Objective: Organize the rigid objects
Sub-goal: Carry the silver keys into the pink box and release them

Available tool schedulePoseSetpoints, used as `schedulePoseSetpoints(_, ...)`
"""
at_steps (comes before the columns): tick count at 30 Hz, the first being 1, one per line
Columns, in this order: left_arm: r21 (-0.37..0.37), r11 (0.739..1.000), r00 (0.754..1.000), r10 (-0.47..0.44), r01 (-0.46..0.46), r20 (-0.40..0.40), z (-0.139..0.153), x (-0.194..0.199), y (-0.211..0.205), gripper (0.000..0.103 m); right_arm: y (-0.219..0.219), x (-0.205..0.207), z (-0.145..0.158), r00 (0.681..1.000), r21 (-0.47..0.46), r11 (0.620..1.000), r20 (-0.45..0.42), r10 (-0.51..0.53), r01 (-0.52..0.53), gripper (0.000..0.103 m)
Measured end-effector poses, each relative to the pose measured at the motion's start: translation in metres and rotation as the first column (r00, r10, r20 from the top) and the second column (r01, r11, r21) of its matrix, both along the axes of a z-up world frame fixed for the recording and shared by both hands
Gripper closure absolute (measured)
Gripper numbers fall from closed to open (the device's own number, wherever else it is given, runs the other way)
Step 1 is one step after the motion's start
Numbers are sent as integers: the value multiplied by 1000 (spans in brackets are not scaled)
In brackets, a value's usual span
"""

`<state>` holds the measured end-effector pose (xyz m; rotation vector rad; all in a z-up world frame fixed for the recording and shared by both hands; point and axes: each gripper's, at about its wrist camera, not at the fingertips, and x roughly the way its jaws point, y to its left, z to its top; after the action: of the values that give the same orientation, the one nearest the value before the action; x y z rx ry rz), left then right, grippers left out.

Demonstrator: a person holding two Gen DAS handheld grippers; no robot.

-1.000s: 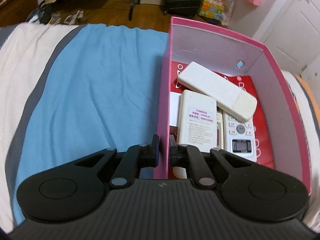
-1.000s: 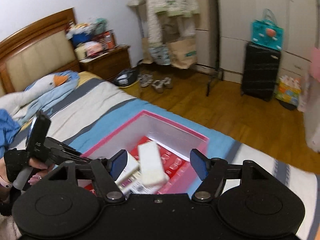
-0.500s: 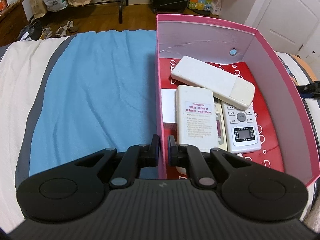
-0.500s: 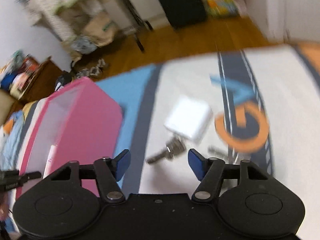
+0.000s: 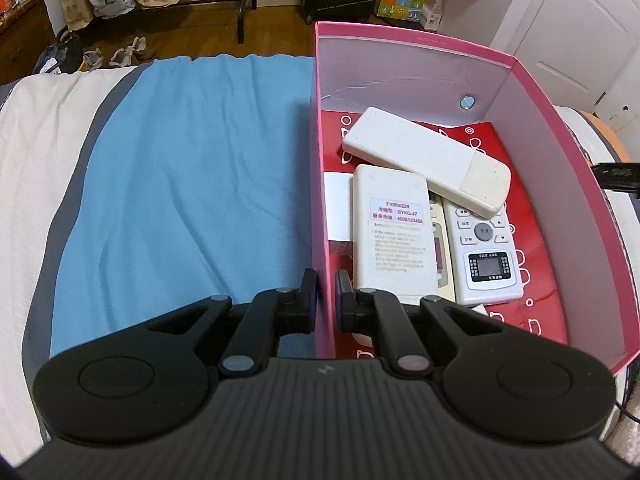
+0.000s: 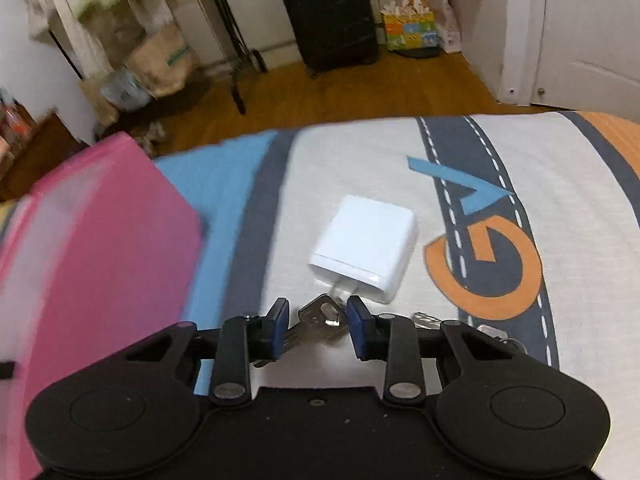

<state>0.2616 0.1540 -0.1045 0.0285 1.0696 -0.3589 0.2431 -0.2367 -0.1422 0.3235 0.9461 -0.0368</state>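
Two grippers: left clamps pink box wall; right fingers closing round keys, not yet gripping.

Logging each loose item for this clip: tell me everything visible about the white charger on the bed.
The white charger is a glossy, rounded square plastic block lying flat on the bedspread, prongs towards the camera. Its prong end meets a bunch of keys; contact is unclear. The right gripper, jaws closing around the keys, sits just short of it. The pink box stands apart, left.
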Motion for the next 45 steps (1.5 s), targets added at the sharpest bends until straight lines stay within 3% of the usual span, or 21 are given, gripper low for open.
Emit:
schedulePoseSetpoints(6,3,1000,1000,9,-9,-9,0,-1,-1,95,-7,-19,24,997,148,989,76,5,-16,67)
schedulePoseSetpoints(10,1,1000,1000,12,-12,-12,0,0,0,95,8,-27,45,987,164,984,152,50,-75,67)
schedulePoseSetpoints(14,-10,1000,1000,18,-19,-17,2,0,3,95,25,-39,90,958,165,971,256,128,-174,67)
schedulePoseSetpoints(17,-14,1000,1000,20,-20,-17,2,0,5,95,49,-41,115,925,189,940,312,216,-283,67)
schedulePoseSetpoints(21,-9,1000,1000,13,-13,-10,2,-2,4,95,90,-32,116,912,243,897,284,297,-368,67)
schedulePoseSetpoints(27,-21,1000,1000,17,-17,-9,0,-1,5,95,163,2,77,901,229,872,156,405,-432,67)
schedulePoseSetpoints(34,-41,999,999,31,-32,-25,-3,1,7,95,205,33,28,927,195,912,-34,374,-360,64)
schedulePoseSetpoints(38,-47,998,999,31,-32,-23,-3,0,9,96,201,24,36,943,193,925,-3,334,-327,46)
schedulePoseSetpoints(41,-45,998,999,31,-32,-21,-3,1,8,95,185,11,53,945,176,929,34,326,-326,45)
schedulePoseSetpoints(45,-46,998,999,37,-38,-23,-3,1,8,95,158,-12,81,936,84,934,92,339,-346,39)
